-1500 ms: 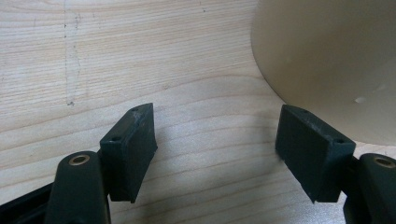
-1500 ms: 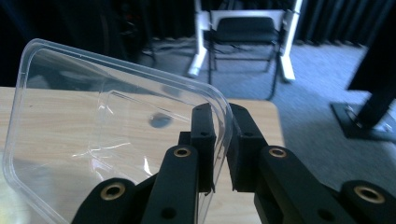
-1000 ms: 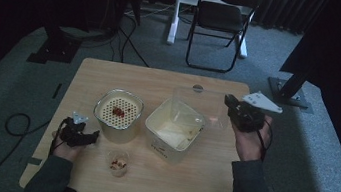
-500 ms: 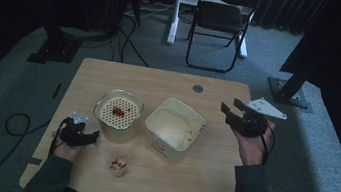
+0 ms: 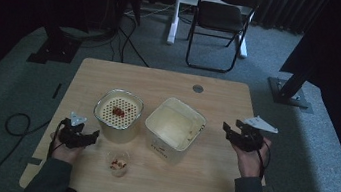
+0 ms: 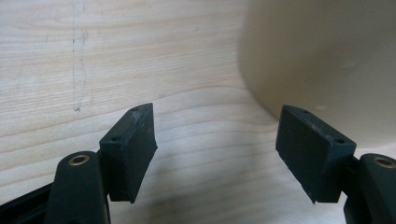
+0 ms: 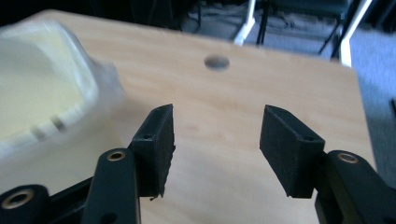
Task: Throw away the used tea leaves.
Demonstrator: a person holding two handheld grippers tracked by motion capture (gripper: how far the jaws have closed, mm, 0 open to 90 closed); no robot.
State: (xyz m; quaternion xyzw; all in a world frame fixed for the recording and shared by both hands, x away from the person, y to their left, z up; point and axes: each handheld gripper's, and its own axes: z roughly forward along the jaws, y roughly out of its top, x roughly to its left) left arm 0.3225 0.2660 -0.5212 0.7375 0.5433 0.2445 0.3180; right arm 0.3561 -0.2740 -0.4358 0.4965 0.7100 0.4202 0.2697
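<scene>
Dim room, grey carpet, black chair (image 5: 218,19) well beyond the square tub. Pale wooden bench (image 5: 111,75) under everything, with the square tub (image 5: 174,127), cream and open-topped, near its middle. Just left of the tub and apart from it, a rounder pot (image 5: 117,114) with a perforated insert and a few red bits on the holes. Nearer the person than the tub and a little to its left, a small cup (image 5: 118,163) with scraps inside. Beyond the tub, a round grommet (image 5: 198,88) set in the wood. Probably the start of a reach for the two containers, neither yet gripped. Likely trouble from here: a light tub shoved along the wood or tipped if nudged on the rim by one jaw instead of straddled by both; a knock to the pot's wall, enough to slide it into the tub or jolt the red bits; the small cup, low and easy to sweep over with a sleeve. Empty left gripper (image 5: 93,135) left of the tub and past the pot, jaws wide apart and low over the wood, cream wall (image 6: 327,56) of the pot close ahead of one jaw, touching or not hard to tell. Empty right gripper (image 5: 228,130) right of the tub, near but apart, jaws likewise wide, tub rim (image 7: 46,84) off to one side of them.
</scene>
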